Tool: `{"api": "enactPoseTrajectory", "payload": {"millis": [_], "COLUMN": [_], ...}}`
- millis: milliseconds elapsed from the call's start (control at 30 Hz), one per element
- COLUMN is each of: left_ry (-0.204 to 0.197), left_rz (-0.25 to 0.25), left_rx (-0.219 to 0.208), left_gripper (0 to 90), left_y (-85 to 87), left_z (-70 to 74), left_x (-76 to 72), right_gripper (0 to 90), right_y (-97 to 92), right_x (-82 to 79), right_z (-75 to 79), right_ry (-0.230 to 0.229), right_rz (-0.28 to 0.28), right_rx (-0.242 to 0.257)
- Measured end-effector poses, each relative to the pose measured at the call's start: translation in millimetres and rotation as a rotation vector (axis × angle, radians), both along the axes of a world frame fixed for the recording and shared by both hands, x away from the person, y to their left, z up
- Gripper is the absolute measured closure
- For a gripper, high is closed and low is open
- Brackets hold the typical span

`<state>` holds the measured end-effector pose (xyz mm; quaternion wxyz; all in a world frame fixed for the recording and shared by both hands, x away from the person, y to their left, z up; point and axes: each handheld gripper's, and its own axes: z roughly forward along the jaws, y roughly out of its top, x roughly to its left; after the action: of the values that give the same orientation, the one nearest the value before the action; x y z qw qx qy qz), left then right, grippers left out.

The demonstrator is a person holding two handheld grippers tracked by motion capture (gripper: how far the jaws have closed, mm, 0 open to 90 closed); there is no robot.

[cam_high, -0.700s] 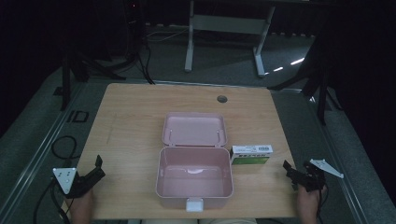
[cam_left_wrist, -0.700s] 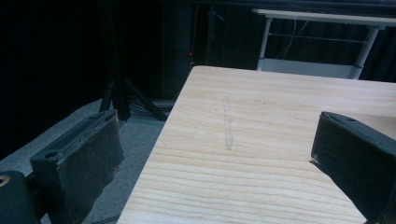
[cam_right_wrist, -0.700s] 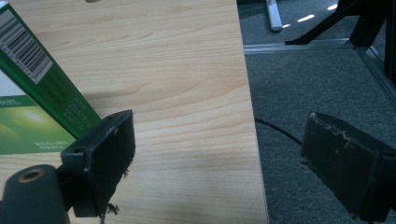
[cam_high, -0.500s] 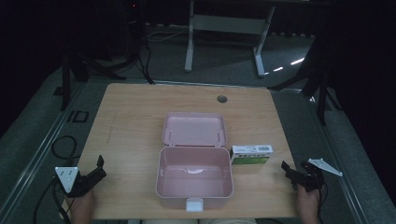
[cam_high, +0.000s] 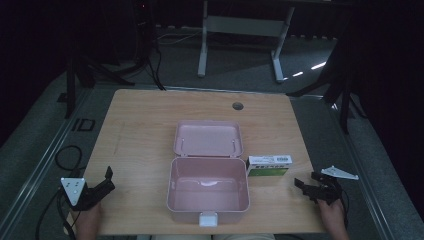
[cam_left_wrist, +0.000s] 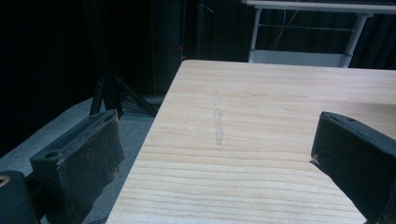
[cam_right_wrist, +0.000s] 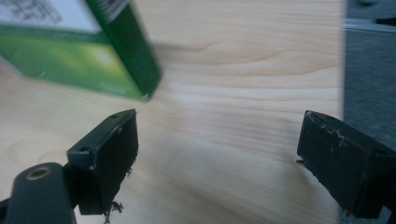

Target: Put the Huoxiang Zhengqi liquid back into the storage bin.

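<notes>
Right gripper point(cam_high: 306, 186) – jaws spread, empty – sits near the green box point(cam_high: 269, 165), at its four o'clock; left gripper point(cam_high: 107, 180) likewise released.

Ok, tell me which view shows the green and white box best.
The high view: the whole green and white box lies flat on the table beside the open pink case. The right gripper view catches one blurred corner. The left gripper view looks along bare tabletop.

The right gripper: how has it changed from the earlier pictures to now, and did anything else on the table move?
The right gripper has crept a little left along the table's near edge, toward the green box, its jaws open and empty. Nothing was gripped or released. The left gripper, also open, the pink case with its lid back, and the green box stayed where they were.
</notes>
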<state>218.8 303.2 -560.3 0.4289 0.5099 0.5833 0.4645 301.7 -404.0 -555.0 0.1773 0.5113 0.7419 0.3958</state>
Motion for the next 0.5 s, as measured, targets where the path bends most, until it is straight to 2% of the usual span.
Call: {"api": "enactPoseTrajectory", "payload": {"millis": [167, 233, 333, 400, 500], "left_ry": [0.002, 0.002, 0.005, 0.006, 0.006], "left_rz": [-0.005, -0.007, -0.006, -0.009, -0.011], "left_rx": [0.0, 0.001, 0.005, 0.007, 0.01], "left_gripper": [2.3, 2.3, 2.3, 2.3, 2.3], "left_y": [-0.1, -0.3, -0.9, -1.4, -1.5], "left_z": [0.1, 0.1, 0.1, 0.0, 0.0], "left_x": [-0.3, -0.3, 0.0, 0.1, 0.0], "right_gripper": [10.9, 10.8, 10.9, 10.9, 10.9], "right_y": [1.9, 1.8, 3.5, 5.8, 9.0], "right_x": [4.5, 5.0, 5.0, 4.3, 4.4], "right_z": [0.0, 2.3, 9.6, 15.2, 22.4], "right_ry": [0.061, 0.063, 0.073, 0.069, 0.099], "right_rz": [0.121, 0.148, 0.228, 0.274, 0.347], "right_rx": [-0.026, -0.043, -0.086, -0.136, -0.201]}}
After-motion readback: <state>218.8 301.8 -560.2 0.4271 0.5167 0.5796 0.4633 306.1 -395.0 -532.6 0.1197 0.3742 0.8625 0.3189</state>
